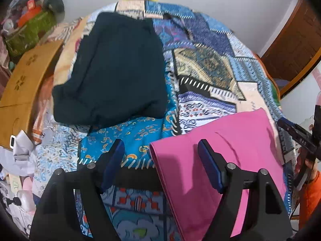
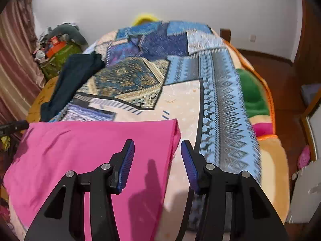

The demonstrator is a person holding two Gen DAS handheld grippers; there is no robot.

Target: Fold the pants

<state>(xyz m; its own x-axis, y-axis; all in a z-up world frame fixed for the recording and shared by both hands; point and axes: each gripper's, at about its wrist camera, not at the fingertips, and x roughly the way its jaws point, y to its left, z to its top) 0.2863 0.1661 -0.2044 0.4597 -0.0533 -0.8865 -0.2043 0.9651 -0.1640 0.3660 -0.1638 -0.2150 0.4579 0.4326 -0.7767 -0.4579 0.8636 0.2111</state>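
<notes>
In the left wrist view, a bed covered by a patchwork blanket [image 1: 204,68] in blue, cream and gold stands against a pale wall, with a wooden board [image 1: 26,76] and a green box [image 1: 30,32] full of clutter at its left side. No writing can be read there. The pink pants [image 1: 220,152] lie folded and flat on the near right part of the bed, well apart from a dark garment [image 1: 116,68] spread further back. The left gripper [image 1: 160,152] hovers with its fingers wide, holding nothing. In the right wrist view, the same bed shows an orange-edged fleece [image 2: 266,108] at its right side, a brown floor and a striped curtain [image 2: 14,60] on the left. The pink pants [image 2: 84,156] are smooth with few creases, their folded edge straight. The right gripper [image 2: 157,152] has fingers wide over this right edge, holding nothing.
</notes>
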